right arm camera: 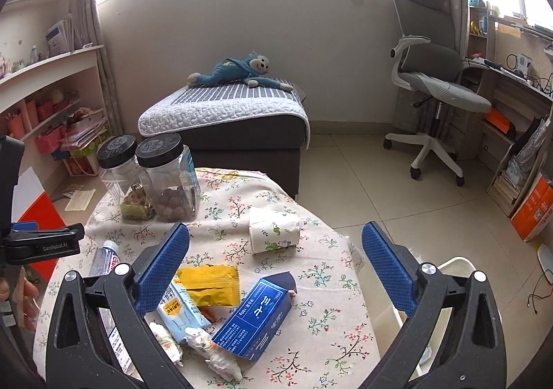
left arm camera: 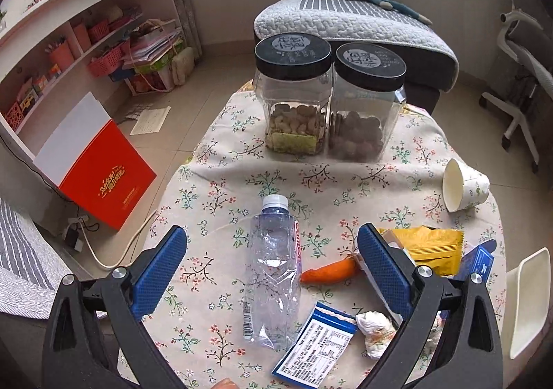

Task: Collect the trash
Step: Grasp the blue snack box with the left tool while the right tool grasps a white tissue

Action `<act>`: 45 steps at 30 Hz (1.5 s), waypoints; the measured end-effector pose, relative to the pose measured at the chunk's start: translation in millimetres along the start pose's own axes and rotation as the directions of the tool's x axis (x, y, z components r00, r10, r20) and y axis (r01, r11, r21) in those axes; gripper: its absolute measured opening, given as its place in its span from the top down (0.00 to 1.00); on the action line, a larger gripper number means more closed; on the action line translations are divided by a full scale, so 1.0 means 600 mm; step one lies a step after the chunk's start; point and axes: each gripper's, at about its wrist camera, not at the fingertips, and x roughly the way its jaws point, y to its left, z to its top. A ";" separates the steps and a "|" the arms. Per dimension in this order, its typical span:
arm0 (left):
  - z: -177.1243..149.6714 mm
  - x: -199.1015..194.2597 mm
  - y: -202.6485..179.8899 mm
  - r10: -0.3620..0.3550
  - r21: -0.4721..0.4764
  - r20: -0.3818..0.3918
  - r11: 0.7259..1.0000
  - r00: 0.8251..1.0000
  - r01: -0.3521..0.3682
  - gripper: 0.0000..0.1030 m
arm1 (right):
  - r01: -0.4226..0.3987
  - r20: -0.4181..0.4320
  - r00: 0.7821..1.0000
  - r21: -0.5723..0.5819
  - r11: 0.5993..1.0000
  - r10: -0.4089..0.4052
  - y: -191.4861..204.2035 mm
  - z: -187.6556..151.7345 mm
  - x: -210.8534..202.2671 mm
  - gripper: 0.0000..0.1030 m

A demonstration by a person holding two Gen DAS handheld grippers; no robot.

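Note:
Trash lies on a round table with a floral cloth (left arm camera: 221, 168). An empty clear plastic bottle (left arm camera: 273, 271) lies between the wide-open fingers of my left gripper (left arm camera: 273, 247), which hovers above it. Beside it are an orange peel (left arm camera: 328, 272), a yellow wrapper (left arm camera: 432, 247), a blue packet (left arm camera: 316, 347), crumpled tissue (left arm camera: 376, 328) and a tipped paper cup (left arm camera: 463, 187). My right gripper (right arm camera: 276, 250) is open and empty above the blue carton (right arm camera: 255, 316), yellow wrapper (right arm camera: 211, 285), light-blue packet (right arm camera: 181, 314), tissue (right arm camera: 214, 351) and paper cup (right arm camera: 273, 230).
Two black-lidded snack jars (left arm camera: 293, 95) (left arm camera: 366, 105) stand at the table's far side. A white bin (right arm camera: 449, 271) sits by the table's right edge. A padded bench with a blue plush monkey (right arm camera: 238, 69), shelves (left arm camera: 69, 43) and an office chair (right arm camera: 435, 85) surround the table.

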 end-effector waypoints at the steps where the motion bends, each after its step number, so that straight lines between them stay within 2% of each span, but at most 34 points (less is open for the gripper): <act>1: -0.004 0.017 0.009 -0.019 -0.008 -0.038 1.000 0.999 0.019 0.07 | -0.012 -0.030 0.999 -0.004 1.000 0.012 0.003 -0.002 0.011 0.07; 2: -0.007 0.034 0.019 -0.056 -0.021 -0.088 0.998 0.995 0.054 0.07 | -0.028 -0.060 0.998 -0.008 1.000 0.028 0.005 -0.004 0.021 0.07; 4: -0.014 0.050 0.028 -0.158 -0.052 -0.174 0.987 0.972 0.151 0.07 | -0.067 -0.118 0.991 -0.020 0.998 0.064 0.010 -0.011 0.036 0.07; 7: -0.026 0.036 0.020 -0.272 -0.024 -0.207 0.962 0.940 0.273 0.07 | -0.054 -0.137 0.990 -0.070 0.996 0.044 0.017 -0.017 0.038 0.07; 10: -0.056 0.032 -0.023 -0.353 0.071 -0.322 0.916 0.879 0.394 0.07 | -0.028 -0.136 0.991 -0.099 0.995 0.014 0.012 -0.015 0.036 0.07; 11: -0.071 0.036 -0.040 -0.349 0.108 -0.363 0.905 0.864 0.411 0.07 | -0.025 -0.141 0.990 -0.096 0.995 0.012 0.008 -0.015 0.037 0.07; 14: -0.115 0.061 -0.081 -0.303 0.198 -0.458 0.882 0.836 0.428 0.07 | -0.017 -0.157 0.988 -0.082 0.997 0.004 -0.002 -0.014 0.044 0.07; 17: -0.144 0.088 -0.097 -0.240 0.248 -0.517 0.877 0.822 0.412 0.07 | -0.028 -0.177 0.984 -0.079 0.997 0.013 -0.002 -0.016 0.051 0.07; 21: -0.169 0.120 -0.101 -0.180 0.273 -0.556 0.882 0.811 0.383 0.07 | -0.061 -0.212 0.977 -0.109 0.992 0.037 0.011 -0.024 0.057 0.07; 23: -0.181 0.132 -0.103 -0.140 0.304 -0.554 0.884 0.820 0.356 0.07 | -0.075 -0.233 0.972 -0.128 0.989 0.043 0.019 -0.031 0.060 0.07; 25: -0.192 0.147 -0.105 -0.131 0.304 -0.570 0.883 0.811 0.356 0.07 | -0.090 -0.253 0.966 -0.147 0.985 0.050 0.026 -0.038 0.062 0.07; 27: -0.202 0.158 -0.108 -0.117 0.322 -0.577 0.877 0.808 0.357 0.13 | -0.108 -0.268 0.961 -0.154 0.982 0.064 0.031 -0.043 0.062 0.07; 28: -0.203 0.156 -0.109 -0.110 0.339 -0.564 0.873 0.819 0.351 0.21 | -0.122 -0.276 0.958 -0.154 0.980 0.076 0.032 -0.045 0.062 0.07; 29: -0.200 0.148 -0.108 -0.121 0.346 -0.552 0.867 0.825 0.358 0.28 | -0.140 -0.286 0.954 -0.152 0.978 0.092 0.033 -0.046 0.061 0.07; 30: -0.195 0.139 -0.104 -0.154 0.329 -0.554 0.863 0.818 0.384 0.47 | -0.153 -0.296 0.950 -0.147 0.977 0.105 0.032 -0.048 0.061 0.07; 31: -0.188 0.128 -0.096 -0.205 0.291 -0.556 0.860 0.806 0.419 0.47 | -0.164 -0.302 0.946 -0.141 0.976 0.115 0.031 -0.049 0.061 0.07; 32: -0.180 0.115 -0.087 -0.238 0.270 -0.541 0.859 0.806 0.435 0.47 | -0.175 -0.307 0.943 -0.135 0.975 0.127 0.030 -0.050 0.061 0.07; 34: -0.162 0.084 -0.065 -0.275 0.258 -0.479 0.864 0.834 0.433 0.47 | -0.198 -0.319 0.936 -0.124 0.972 0.150 0.030 -0.052 0.063 0.07; 35: -0.151 0.070 -0.052 -0.305 0.237 -0.456 0.864 0.836 0.445 0.47 | -0.214 -0.329 0.930 -0.121 0.969 0.164 0.033 -0.054 0.064 0.07; 36: -0.141 0.056 -0.038 -0.338 0.211 -0.429 0.864 0.838 0.457 0.47 | -0.237 -0.342 0.922 -0.120 0.964 0.184 0.038 -0.057 0.066 0.08; 39: -0.098 0.021 0.012 -0.409 0.147 -0.309 0.871 0.859 0.468 0.47 | -0.320 -0.392 0.885 -0.115 0.940 0.253 0.067 -0.075 0.069 0.11; 42: -0.065 -0.012 0.036 -0.449 0.090 -0.206 0.876 0.870 0.473 0.47 | -0.412 -0.470 0.824 -0.111 0.904 0.318 0.113 -0.111 0.075 0.16; 45: -0.044 -0.028 0.053 -0.479 0.060 -0.150 0.869 0.865 0.491 0.47 | -0.461 -0.555 0.769 -0.138 0.877 0.318 0.166 -0.157 0.090 0.26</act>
